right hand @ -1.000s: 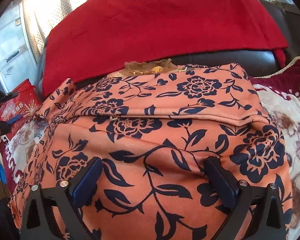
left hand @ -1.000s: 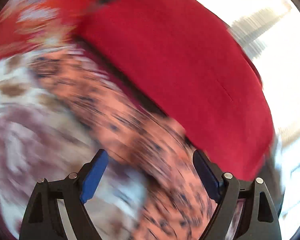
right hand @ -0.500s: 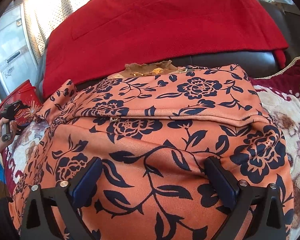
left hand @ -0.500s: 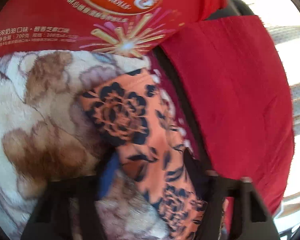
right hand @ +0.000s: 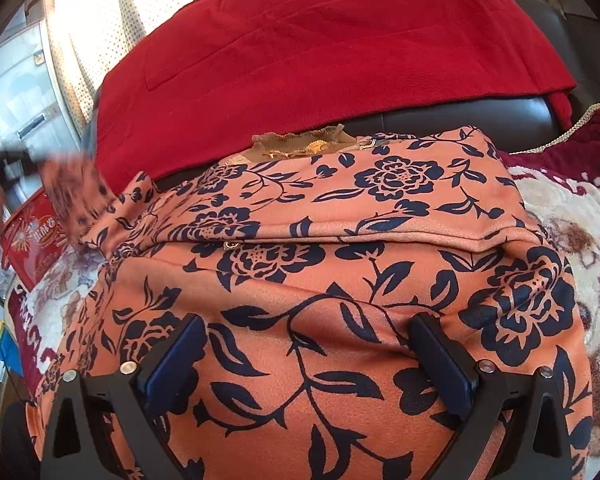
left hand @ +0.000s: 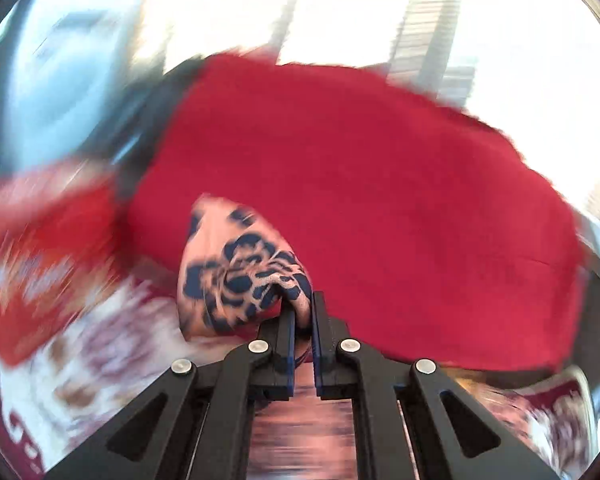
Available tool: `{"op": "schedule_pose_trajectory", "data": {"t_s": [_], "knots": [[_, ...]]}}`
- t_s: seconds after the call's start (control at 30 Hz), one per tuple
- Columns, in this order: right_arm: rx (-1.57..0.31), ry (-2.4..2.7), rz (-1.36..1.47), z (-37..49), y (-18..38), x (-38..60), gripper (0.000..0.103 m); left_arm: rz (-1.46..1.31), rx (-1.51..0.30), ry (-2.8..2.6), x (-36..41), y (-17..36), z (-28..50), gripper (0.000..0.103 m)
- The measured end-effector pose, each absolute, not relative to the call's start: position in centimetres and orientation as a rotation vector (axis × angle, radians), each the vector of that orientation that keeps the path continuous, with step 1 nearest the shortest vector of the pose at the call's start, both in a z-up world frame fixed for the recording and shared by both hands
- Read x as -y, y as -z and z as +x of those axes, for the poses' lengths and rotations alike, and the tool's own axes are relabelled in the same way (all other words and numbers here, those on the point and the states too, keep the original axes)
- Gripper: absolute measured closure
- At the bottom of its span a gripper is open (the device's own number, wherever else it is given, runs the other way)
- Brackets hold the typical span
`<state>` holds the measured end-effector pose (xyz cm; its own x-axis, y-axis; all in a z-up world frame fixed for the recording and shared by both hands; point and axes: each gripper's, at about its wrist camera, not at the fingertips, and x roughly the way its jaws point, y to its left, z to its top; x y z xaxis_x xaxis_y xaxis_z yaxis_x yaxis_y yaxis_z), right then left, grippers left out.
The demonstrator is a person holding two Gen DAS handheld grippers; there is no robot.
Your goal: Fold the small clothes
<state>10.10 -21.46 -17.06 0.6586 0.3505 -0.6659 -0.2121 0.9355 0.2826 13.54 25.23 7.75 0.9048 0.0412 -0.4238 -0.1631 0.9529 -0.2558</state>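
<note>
left wrist view has the left gripper [left hand: 304,316] clenched on a bunched corner of the orange floral garment [left hand: 236,276], lifted before the red blanket [left hand: 380,200]. right gripper [right hand: 308,360] hangs released over the garment on the sofa.

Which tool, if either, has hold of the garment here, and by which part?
The left tool pinches a bunched corner of the orange floral garment. The right tool is open, holding nothing.

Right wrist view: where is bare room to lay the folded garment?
Free: floral blanket right of the orange floral garment, below the maroon border. Crowded: the left side, with the red snack bag and left gripper lifting a corner.
</note>
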Motion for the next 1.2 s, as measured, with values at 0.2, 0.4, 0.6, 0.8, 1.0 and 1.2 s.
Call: {"op": "schedule_pose_trajectory", "data": {"t_s": [0.2, 0.4, 0.6, 0.8, 1.0, 1.2], "knots": [[-0.782, -0.333, 0.229, 10.0, 16.9, 21.9, 0.0, -0.117, -0.388, 0.228, -6.4, -9.6, 13.5, 0.092], [-0.773, -0.354, 0.277, 9.8, 16.8, 22.4, 0.0, 0.041, -0.673, 0.274, -0.4, 0.8, 14.9, 0.02], [-0.769, -0.359, 0.304, 9.8, 16.8, 22.5, 0.0, -0.103, -0.727, -0.004, -10.1, 7.8, 13.8, 0.02], [-0.728, -0.358, 0.482, 8.6, 15.2, 25.2, 0.002, -0.359, -0.808, -0.17, -18.4, 14.4, 13.1, 0.02], [-0.745, -0.28, 0.547, 13.2, 12.0, 28.2, 0.002, -0.386, -0.806, -0.132, -18.6, 17.2, 12.7, 0.017], [-0.927, -0.134, 0.505, 20.6, 14.2, 28.6, 0.012, -0.426, -0.794, -0.1, -19.4, 16.7, 11.6, 0.014]]}}
